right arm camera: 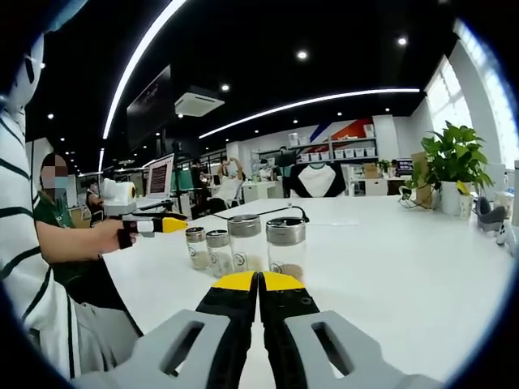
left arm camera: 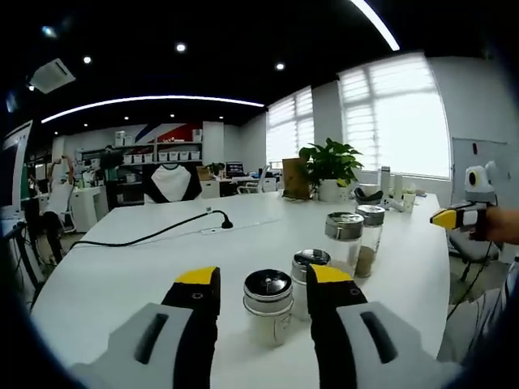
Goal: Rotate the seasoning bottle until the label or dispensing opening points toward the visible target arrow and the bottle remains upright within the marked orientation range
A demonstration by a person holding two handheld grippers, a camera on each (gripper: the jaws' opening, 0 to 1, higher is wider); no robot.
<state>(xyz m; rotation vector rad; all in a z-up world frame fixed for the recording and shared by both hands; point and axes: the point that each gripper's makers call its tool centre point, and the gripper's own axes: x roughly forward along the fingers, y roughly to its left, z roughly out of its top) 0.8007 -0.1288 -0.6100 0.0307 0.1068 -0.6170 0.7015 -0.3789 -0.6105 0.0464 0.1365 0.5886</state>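
On the white desk (left arm camera: 122, 275) four seasoning bottles stand upright in a loose row, and none is held yet. In the left gripper view your left tongs (left arm camera: 263, 292) gape wide, with the nearest bottle (left arm camera: 268, 306) framed between the two yellow-tipped jaws but apart from both. A second bottle (left arm camera: 308, 279) sits just beyond it, partly hidden by the right jaw, and two taller bottles (left arm camera: 347, 235) stand farther off to the right. In the right gripper view your right tongs (right arm camera: 259, 281) are closed, jaws pressed tip to tip on nothing, well short of the row, whose nearest member there is the tall bottle (right arm camera: 285, 245).

You look to be at the approach, before any grasp. No target arrow or marked range is visible on the desk, so find that first. Then ease the left tongs forward until the jaws flank the nearest bottle's body below the cap, close gently, and turn it about its own upright axis without tipping it into its neighbour.
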